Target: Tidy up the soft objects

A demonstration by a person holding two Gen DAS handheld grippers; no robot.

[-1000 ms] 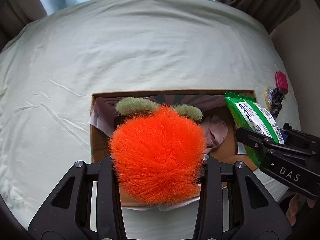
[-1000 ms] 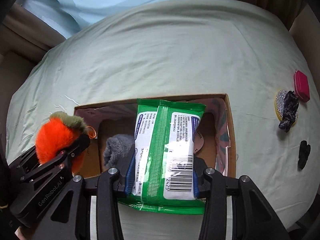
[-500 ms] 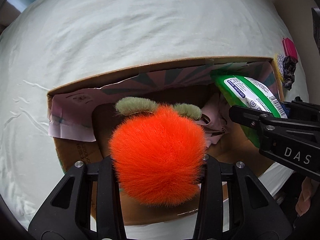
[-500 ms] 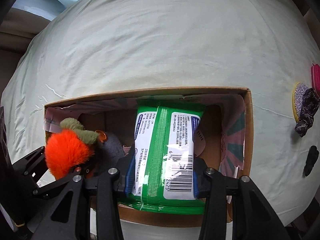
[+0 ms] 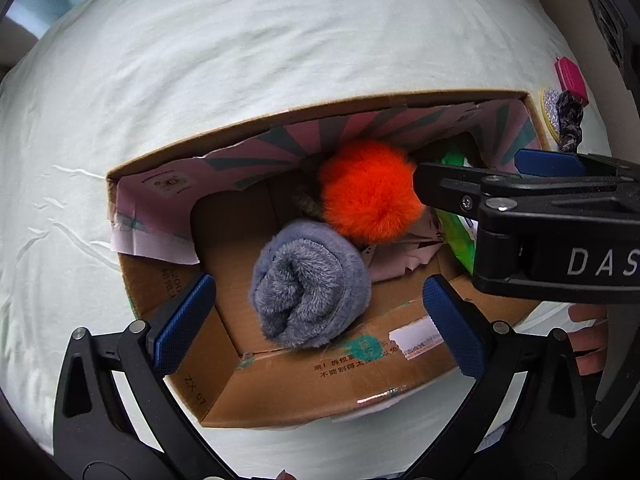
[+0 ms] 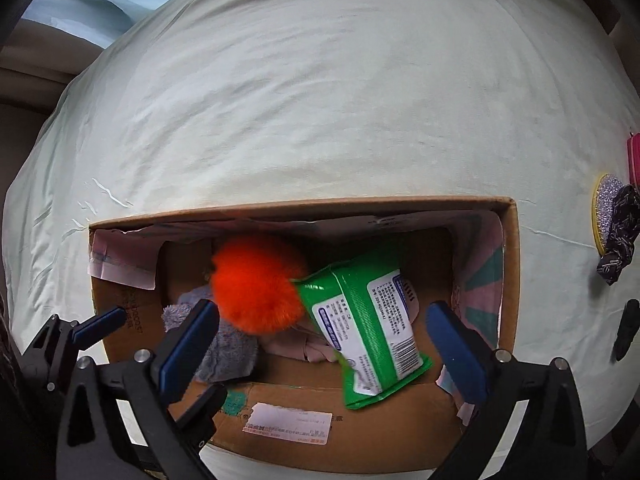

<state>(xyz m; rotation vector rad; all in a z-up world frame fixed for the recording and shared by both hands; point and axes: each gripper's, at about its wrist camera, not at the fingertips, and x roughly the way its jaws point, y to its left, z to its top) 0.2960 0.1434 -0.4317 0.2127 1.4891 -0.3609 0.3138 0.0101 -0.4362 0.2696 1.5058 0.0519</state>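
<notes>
An open cardboard box (image 5: 304,376) (image 6: 320,208) lies on the pale bed sheet. Inside it lie a fluffy orange plush (image 5: 370,192) (image 6: 256,284), a rolled grey fleece item (image 5: 308,284) (image 6: 224,348), a pink cloth (image 5: 400,256) (image 6: 300,344) and a green wet-wipes pack (image 6: 368,324) (image 5: 458,236). My left gripper (image 5: 316,316) is open and empty above the box's near edge. My right gripper (image 6: 324,340) is open and empty above the wipes pack; it also shows in the left wrist view (image 5: 520,200).
On the sheet right of the box lie a pink case (image 5: 570,78) (image 6: 634,160), a glittery disc with a dark scrunchie (image 6: 614,232) (image 5: 562,114), and a small black item (image 6: 626,334). The bed's edge runs close below the box.
Both grippers have opened. The orange plush dropped from the left gripper into the box, and the wipes pack dropped from the right gripper into the box. Both grippers moved closer over the box.
</notes>
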